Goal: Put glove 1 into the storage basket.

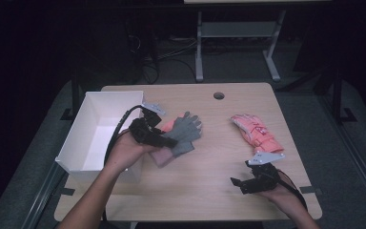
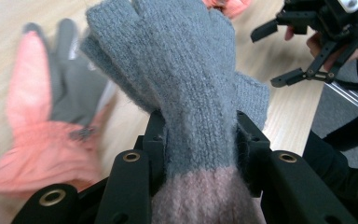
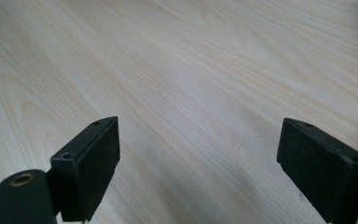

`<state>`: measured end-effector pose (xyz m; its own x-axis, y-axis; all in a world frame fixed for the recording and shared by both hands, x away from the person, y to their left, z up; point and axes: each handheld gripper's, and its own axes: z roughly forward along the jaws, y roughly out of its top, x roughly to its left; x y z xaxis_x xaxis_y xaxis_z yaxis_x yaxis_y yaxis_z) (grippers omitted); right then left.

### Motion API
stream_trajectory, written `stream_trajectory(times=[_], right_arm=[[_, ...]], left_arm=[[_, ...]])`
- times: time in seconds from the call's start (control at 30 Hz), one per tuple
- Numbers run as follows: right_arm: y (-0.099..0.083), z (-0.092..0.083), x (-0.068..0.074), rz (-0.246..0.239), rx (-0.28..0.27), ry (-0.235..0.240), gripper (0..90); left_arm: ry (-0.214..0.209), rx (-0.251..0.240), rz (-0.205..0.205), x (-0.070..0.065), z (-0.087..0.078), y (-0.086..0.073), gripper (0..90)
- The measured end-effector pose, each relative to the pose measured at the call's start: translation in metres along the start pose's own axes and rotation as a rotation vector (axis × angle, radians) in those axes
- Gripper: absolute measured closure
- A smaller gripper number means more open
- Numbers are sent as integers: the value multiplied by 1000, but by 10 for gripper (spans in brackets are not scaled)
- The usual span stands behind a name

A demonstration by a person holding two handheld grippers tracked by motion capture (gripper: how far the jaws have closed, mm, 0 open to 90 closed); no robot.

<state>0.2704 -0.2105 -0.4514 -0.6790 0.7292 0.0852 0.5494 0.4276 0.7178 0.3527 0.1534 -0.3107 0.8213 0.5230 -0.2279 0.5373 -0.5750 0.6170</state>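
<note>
**Lifting the grey glove, box still waiting**

Holding the grey knit glove (image 2: 186, 84) by its cuff, the left gripper (image 1: 164, 139) has its jaws pressed on the wool from both sides; in the left gripper view the grey fingers stand up past the jaws and the pink cuff sits low between them; the glove looks to be raised a little off the table (image 1: 209, 186), near the left edge, though the high view cannot make that sure. Just beside it lies a pink and grey glove (image 2: 51, 135), flat on the wood, close to the white box (image 1: 97, 129); the box stands at the left edge of the table, and what shows of its inside looks bare. Over by the right edge lies a pink ski glove (image 1: 257, 133), flat and untouched. The right gripper (image 1: 242, 185) rests near the front right corner, well apart from all the gloves; its jaws stand wide with nothing but bare wood between them.

My guess is that the gloves are meant for the box; if so, the job has hardly begun. One glove is gripped and seems ready to go across; it is not in the box yet. Two more gloves lie out on the table, so most of the work is left.
</note>
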Motion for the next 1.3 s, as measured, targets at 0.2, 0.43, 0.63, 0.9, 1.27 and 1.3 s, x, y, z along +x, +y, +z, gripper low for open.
stream_trajectory(times=[0.2,0.43,0.63,0.9,1.27,1.3], right_arm=[[0,1,0,-3,0,0,128],[0,2,0,1,6,0,128],[-1,3,-1,-3,8,0,128],[-1,3,1,-6,13,1,128],[-1,6,1,-12,22,3,129],[-1,6,1,-12,26,4,128]], left_arm=[[47,-36,-29,14,-28,-7,632],[93,-77,-76,31,-55,-21,633],[143,-116,-126,47,-82,-36,633],[236,-167,-210,70,-115,-61,633],[353,-121,-368,121,-89,-103,631],[364,-117,-377,125,-85,-106,630]])
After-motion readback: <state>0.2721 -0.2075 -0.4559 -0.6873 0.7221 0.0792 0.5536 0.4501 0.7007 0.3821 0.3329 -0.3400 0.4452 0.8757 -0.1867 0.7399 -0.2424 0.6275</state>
